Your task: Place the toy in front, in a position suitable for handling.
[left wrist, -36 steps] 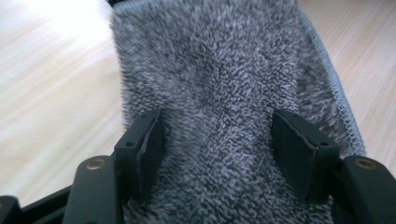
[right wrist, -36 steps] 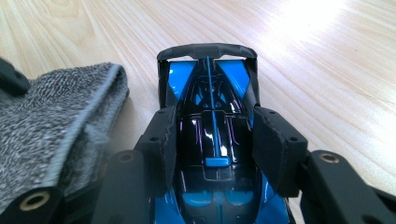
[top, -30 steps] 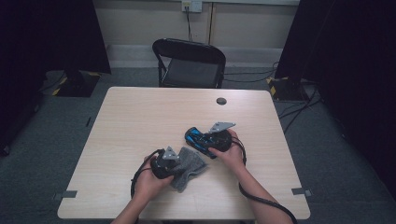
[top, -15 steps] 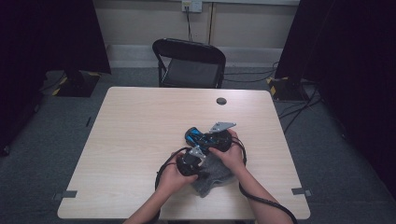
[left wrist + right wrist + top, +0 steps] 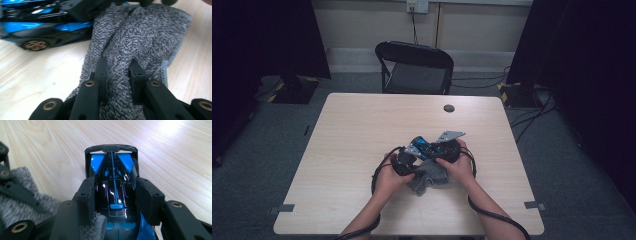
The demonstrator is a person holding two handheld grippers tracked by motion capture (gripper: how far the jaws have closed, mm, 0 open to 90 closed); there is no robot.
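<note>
A blue and black toy car [image 5: 418, 146] sits on the wooden table [image 5: 357, 130], and my right gripper [image 5: 428, 150] is shut on its body. In the right gripper view the pads press both sides of the car [image 5: 113, 170], with my right gripper [image 5: 115, 192] over its roof. My left gripper [image 5: 412, 167] is shut on a grey fluffy cloth [image 5: 432, 179] right beside the car. In the left gripper view the cloth [image 5: 140, 37] bunches between the jaws of my left gripper [image 5: 117, 68] and reaches the car [image 5: 37, 27]. The cloth [image 5: 15, 202] also touches the car's near side.
A small black round disc [image 5: 449, 108] lies near the table's far edge. A black folding chair [image 5: 414, 70] stands behind the table. Cables trail from both grippers over the table's near edge.
My left hand has carried the cloth to the right, from the table's left-centre up against the car and the right gripper. The right gripper and car have stayed put.
</note>
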